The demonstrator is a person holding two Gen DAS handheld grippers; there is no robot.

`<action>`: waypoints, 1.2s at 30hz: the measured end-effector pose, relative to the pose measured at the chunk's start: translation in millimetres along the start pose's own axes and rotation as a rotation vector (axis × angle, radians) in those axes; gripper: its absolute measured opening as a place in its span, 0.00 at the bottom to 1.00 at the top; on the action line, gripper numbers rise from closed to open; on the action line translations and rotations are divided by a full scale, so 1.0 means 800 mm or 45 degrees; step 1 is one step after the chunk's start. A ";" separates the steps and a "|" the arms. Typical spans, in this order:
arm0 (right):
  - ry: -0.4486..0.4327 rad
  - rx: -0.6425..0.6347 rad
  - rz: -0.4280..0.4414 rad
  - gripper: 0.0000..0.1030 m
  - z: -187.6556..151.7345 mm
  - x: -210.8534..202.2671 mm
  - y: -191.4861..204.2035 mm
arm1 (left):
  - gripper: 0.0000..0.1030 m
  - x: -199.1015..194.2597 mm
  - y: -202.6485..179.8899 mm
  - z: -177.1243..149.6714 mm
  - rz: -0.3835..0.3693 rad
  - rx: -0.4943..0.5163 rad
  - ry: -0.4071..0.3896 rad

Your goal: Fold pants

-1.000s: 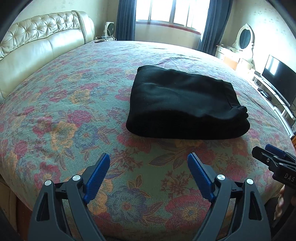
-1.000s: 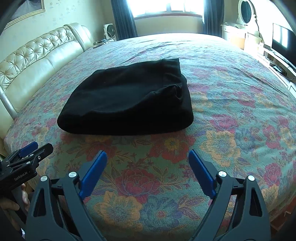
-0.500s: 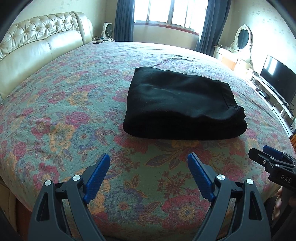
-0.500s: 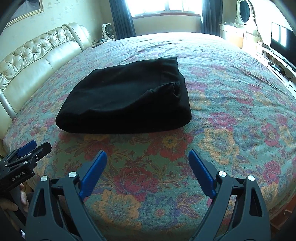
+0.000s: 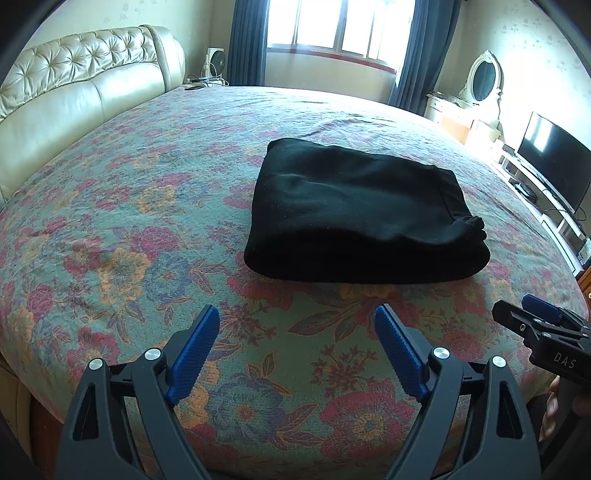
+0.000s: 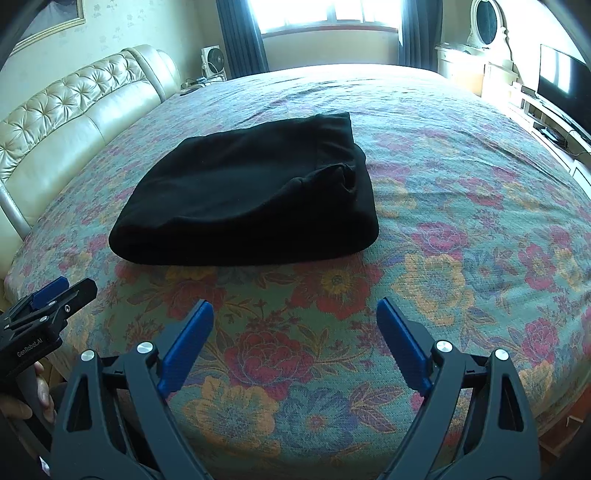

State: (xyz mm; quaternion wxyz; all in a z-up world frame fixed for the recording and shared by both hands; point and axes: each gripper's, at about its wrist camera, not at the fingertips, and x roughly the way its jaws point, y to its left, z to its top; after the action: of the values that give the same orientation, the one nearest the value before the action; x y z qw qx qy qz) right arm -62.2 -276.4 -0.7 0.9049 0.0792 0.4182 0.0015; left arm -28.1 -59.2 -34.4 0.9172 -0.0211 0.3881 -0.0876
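Note:
The black pants [image 5: 362, 210] lie folded in a thick rectangle on the floral bedspread [image 5: 129, 229]; they also show in the right wrist view [image 6: 251, 192]. My left gripper [image 5: 297, 321] is open and empty, held above the bed's near edge, short of the pants. My right gripper [image 6: 295, 314] is open and empty too, also short of the pants. The right gripper shows at the right edge of the left wrist view [image 5: 532, 317]. The left gripper shows at the left edge of the right wrist view [image 6: 59, 295].
A cream tufted headboard [image 5: 74, 92] runs along the bed's left side. A window with dark curtains [image 5: 332, 33] is at the far wall. A dresser with an oval mirror [image 5: 484, 77] and a TV [image 5: 554, 166] stand to the right.
Both grippers have drawn back and risen a little from the pants. The pants have not moved. Both grippers stay open.

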 end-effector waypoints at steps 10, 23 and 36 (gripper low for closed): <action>-0.004 0.003 -0.004 0.87 -0.001 -0.002 0.001 | 0.82 -0.001 -0.002 0.000 -0.002 0.006 -0.006; 0.003 0.009 0.001 0.87 -0.004 0.000 0.003 | 0.82 -0.003 -0.006 0.004 -0.003 0.018 -0.021; 0.007 0.018 0.010 0.87 -0.008 0.002 0.004 | 0.82 -0.007 -0.019 0.008 0.038 0.081 -0.062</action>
State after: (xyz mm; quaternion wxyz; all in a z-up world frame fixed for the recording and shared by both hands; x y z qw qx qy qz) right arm -66.0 -272.5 -5.4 0.9032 0.0872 0.4202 0.0023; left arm -29.5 -73.7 -24.0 0.9278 0.0120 0.3629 -0.0856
